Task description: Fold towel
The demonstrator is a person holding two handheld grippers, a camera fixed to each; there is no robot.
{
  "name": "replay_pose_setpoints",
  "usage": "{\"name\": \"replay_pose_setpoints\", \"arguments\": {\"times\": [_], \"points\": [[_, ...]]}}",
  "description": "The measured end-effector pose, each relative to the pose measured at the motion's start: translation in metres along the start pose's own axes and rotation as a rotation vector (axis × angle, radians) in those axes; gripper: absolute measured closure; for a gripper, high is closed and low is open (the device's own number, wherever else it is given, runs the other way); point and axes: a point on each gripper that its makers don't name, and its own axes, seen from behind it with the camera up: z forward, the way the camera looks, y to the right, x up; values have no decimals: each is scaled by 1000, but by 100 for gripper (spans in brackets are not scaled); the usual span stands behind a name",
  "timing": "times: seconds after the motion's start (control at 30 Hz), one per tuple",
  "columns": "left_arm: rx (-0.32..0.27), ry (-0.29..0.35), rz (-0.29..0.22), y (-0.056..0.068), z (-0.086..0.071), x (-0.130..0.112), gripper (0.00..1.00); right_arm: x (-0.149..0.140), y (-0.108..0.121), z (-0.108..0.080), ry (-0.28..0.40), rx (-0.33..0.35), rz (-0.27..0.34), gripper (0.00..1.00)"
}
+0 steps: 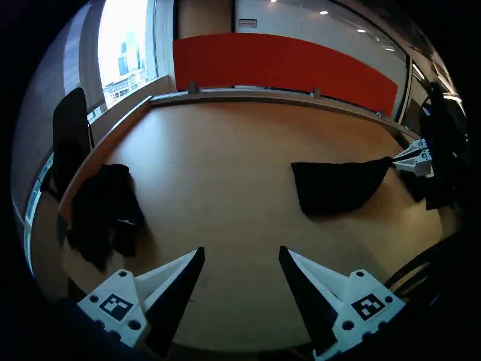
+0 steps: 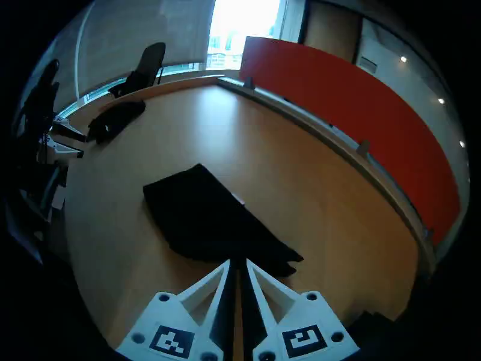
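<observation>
Towel (image 2: 204,219) corner looks pinched in right gripper (image 2: 238,262), fingers near-closed. Left gripper (image 1: 241,249) spread wide, empty, over bare table (image 1: 228,156). Towel lies mid-table, roughly flat, maybe one fold in; final folds left. Dark cloth heap (image 1: 105,210) at left edge.

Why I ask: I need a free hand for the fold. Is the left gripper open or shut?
Open. The left gripper has its fingers wide apart, with only the wooden table between them; it holds nothing.

L gripper (image 1: 240,265) jaws spread wide, angled fwd/down; R gripper (image 2: 238,265) jaws closed, pinching towel (image 2: 204,216) corner.
</observation>
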Motion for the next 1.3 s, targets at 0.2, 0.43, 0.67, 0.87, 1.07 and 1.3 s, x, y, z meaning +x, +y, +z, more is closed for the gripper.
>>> {"name": "replay_pose_setpoints", "arguments": {"times": [0.2, 0.43, 0.67, 0.87, 1.07, 1.3], "points": [[10, 10, -26, -3, -10, -3, 8, 34, -14, 14, 25, 38, -72, 96], [33, 16, -56, -11, -18, -11, 8, 68, -41, 37, 43, 103, -144, 96], [45, 18, -72, -18, -23, -19, 8, 88, -74, 67, 34, 176, -195, 96], [45, 21, -71, -21, -24, -24, 9, 91, -104, 91, 9, 234, -216, 96], [33, 16, -75, -19, -24, -29, 8, 80, -125, 115, -31, 270, -217, 96], [26, 9, -66, -17, -23, -31, 9, 76, -130, 123, -47, 280, -187, 96]]}}
